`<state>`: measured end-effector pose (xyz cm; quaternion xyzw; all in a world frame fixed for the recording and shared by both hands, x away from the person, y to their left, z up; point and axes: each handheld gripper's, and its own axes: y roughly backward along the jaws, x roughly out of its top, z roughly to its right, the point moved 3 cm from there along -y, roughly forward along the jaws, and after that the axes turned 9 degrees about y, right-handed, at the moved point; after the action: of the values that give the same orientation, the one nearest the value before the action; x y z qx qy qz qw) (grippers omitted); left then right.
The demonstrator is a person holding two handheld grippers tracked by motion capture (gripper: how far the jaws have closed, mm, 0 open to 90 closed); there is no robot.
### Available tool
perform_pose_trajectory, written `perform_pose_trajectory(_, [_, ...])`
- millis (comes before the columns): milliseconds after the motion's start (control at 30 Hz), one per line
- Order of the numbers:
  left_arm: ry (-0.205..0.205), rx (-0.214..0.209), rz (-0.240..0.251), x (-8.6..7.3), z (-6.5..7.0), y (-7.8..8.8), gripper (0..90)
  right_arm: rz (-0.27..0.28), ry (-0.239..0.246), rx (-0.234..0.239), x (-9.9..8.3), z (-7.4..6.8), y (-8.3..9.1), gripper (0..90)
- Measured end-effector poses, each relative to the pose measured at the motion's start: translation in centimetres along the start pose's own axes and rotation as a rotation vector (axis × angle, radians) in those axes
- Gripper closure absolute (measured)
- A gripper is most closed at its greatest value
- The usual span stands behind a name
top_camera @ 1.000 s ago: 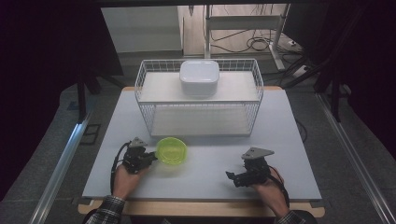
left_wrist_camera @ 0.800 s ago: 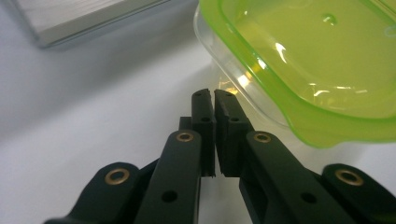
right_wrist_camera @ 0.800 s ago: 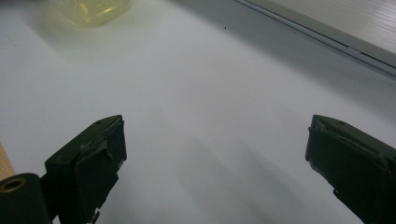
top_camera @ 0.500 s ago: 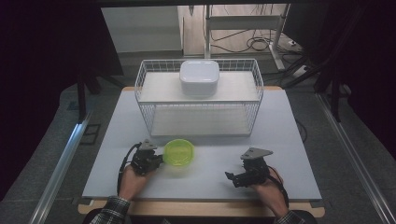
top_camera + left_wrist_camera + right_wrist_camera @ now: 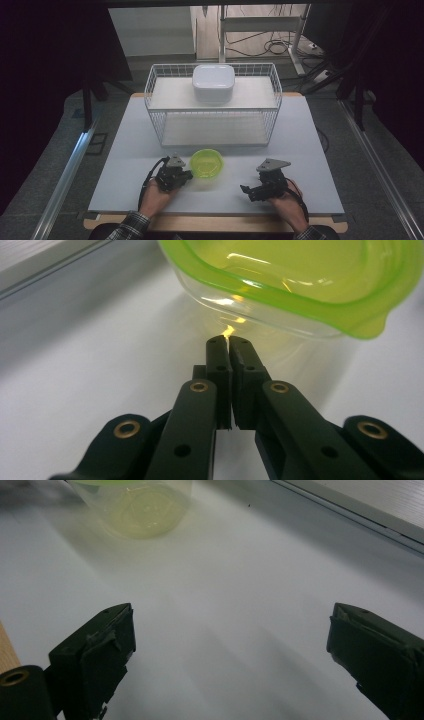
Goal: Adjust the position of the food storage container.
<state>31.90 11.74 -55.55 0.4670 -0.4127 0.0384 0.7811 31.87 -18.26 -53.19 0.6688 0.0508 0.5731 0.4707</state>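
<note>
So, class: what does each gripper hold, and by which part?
Neither holds anything: the left gripper is shut just short of the green bowl; the right gripper is open.

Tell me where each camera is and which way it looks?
High view: sits above the table, looking forward and down; both hands show, with the left claw and right claw.
Left gripper view: rides the left claw, shut, pointing at the green bowl.
Right gripper view: rides the right claw, open, looking across the table.
Shared: all three show the green bowl.
</note>
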Motion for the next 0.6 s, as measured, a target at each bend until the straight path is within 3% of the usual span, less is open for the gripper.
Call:
perform_pose_trajectory(200, [-0.029,0.012,-0.010,0.2,0.9,-0.5,87.4,-0.002,0.003,0.004,0.0,0.0,0.0,5.5])
perform_pose_trajectory(300, [-0.020,0.021,-0.004,0.1,0.7,-0.1,84.1,-0.001,0.001,0.004,0.0,0.0,0.0,5.5])
perform_pose_trajectory(600, [0.000,0.036,0.060,-0.4,0.4,2.2,50.5,0.006,-0.005,0.002,0.0,0.1,0.2,5.5])
